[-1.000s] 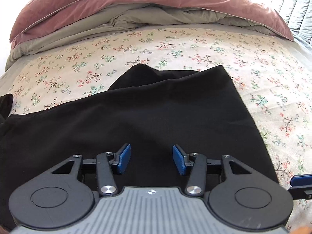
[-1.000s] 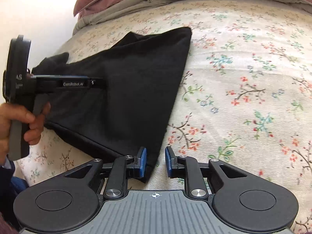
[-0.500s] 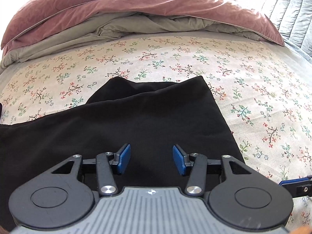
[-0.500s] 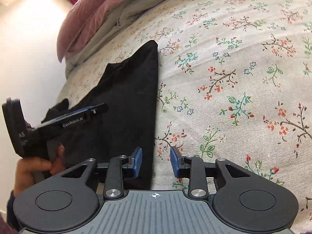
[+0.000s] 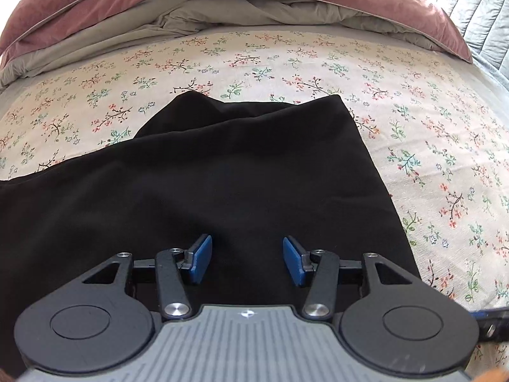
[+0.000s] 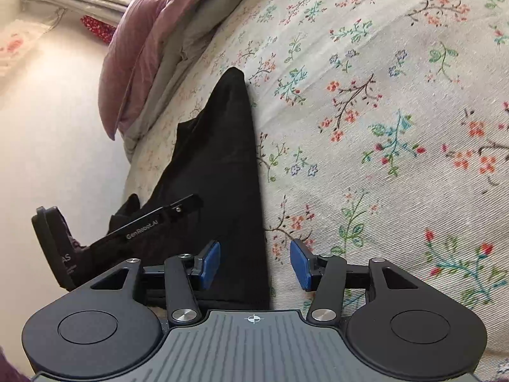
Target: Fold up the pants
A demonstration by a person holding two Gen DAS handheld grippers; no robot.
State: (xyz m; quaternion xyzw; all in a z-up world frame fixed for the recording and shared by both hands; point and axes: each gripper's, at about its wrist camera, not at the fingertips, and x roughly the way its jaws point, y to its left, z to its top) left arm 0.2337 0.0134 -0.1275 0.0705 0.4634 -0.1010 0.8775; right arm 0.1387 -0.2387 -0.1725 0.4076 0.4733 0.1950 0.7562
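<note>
Right now your black pants (image 5: 222,172) lie spread flat on the bed's floral sheet (image 5: 429,146), folded over so that a straight edge runs along their right side and a squared corner points toward the bunched mauve and grey duvet (image 5: 222,3) at the far end. Your left gripper (image 5: 247,258) hovers over the middle of the dark cloth, its jaws parting a little, and nothing sits between the blue pads (image 5: 200,256); the fabric below them looks untouched. Your right gripper (image 6: 255,265) is at the near right edge of the pants (image 6: 219,172), its jaws widening too. That edge of the cloth lies in the gap, nearer the left pad, but neither pad presses on it, so you are holding nothing there. In the right wrist view your left gripper (image 6: 159,222) shows as a dark bar above the pants, off to the left, with the pale floor (image 6: 47,111) beyond the bed.
</note>
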